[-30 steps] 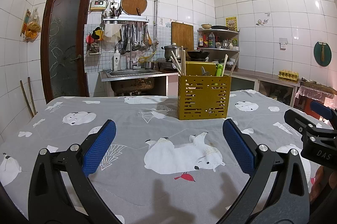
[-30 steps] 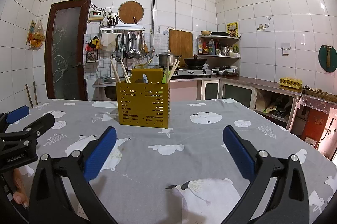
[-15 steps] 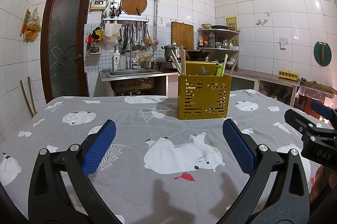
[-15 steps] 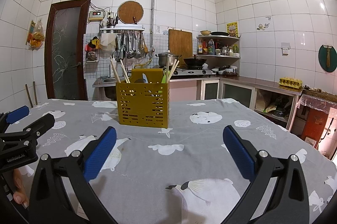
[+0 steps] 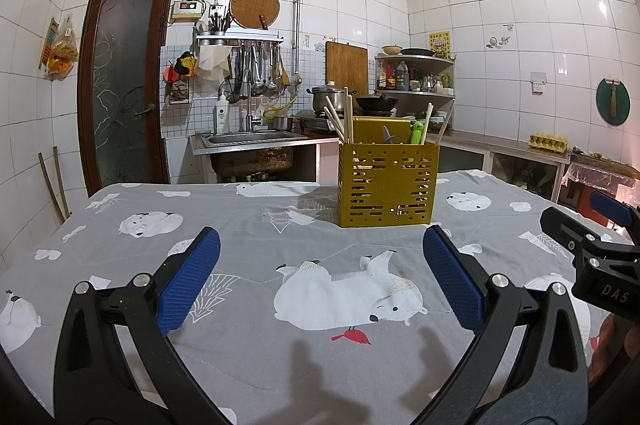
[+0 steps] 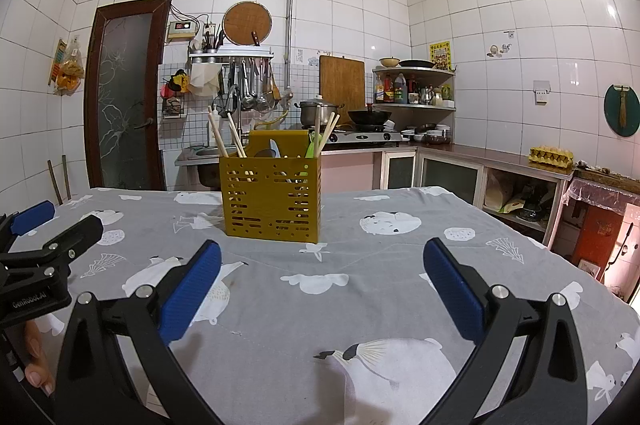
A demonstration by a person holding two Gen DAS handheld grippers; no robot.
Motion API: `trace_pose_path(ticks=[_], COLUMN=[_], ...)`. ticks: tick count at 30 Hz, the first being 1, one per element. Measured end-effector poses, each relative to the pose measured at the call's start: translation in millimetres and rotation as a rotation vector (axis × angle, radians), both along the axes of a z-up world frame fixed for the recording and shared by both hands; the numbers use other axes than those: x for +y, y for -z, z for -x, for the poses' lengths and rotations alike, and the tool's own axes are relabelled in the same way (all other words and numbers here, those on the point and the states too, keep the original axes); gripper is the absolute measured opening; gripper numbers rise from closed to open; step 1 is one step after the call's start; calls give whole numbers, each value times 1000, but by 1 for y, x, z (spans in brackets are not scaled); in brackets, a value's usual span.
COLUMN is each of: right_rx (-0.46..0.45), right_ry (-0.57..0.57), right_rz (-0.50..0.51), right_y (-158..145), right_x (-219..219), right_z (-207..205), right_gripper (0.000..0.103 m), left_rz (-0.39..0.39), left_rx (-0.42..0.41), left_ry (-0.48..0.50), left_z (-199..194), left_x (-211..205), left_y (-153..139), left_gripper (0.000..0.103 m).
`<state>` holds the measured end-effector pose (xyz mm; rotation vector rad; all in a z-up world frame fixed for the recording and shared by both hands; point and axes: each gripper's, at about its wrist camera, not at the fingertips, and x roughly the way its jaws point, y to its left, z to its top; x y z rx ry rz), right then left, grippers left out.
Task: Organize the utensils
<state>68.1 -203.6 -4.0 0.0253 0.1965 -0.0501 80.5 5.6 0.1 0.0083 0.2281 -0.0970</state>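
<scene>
a white-tiled kitchen surrounds the cloth-covered counter [image 5: 256, 225]. the yellow utensil holder [image 5: 387, 184] stands upright at mid-counter, chopsticks [image 5: 340, 121] and other utensils already upright inside. left claw [image 5: 320, 281] and right claw [image 6: 322, 283] hover wide and empty, well short of it, likely because nothing loose lies in sight.

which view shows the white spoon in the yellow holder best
The right wrist view. There the white spoon stands clear above the rim of the yellow holder, between the chopsticks. In the left wrist view, the same holder shows only a greyish utensil tip near the middle; the spoon's shape is unclear.
</scene>
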Motion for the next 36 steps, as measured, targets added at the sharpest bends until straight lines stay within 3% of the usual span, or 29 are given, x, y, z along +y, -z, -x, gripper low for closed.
trace_pose_path(ticks=[36], right_rx=[-2], right_ry=[8], right_rz=[-3], right_y=[1], right_x=[0], right_z=[-2], right_gripper=[99], left_rz=[-3], left_rx=[-2], left_ry=[0], left_z=[-1], left_x=[1], left_y=[1], left_gripper=[98])
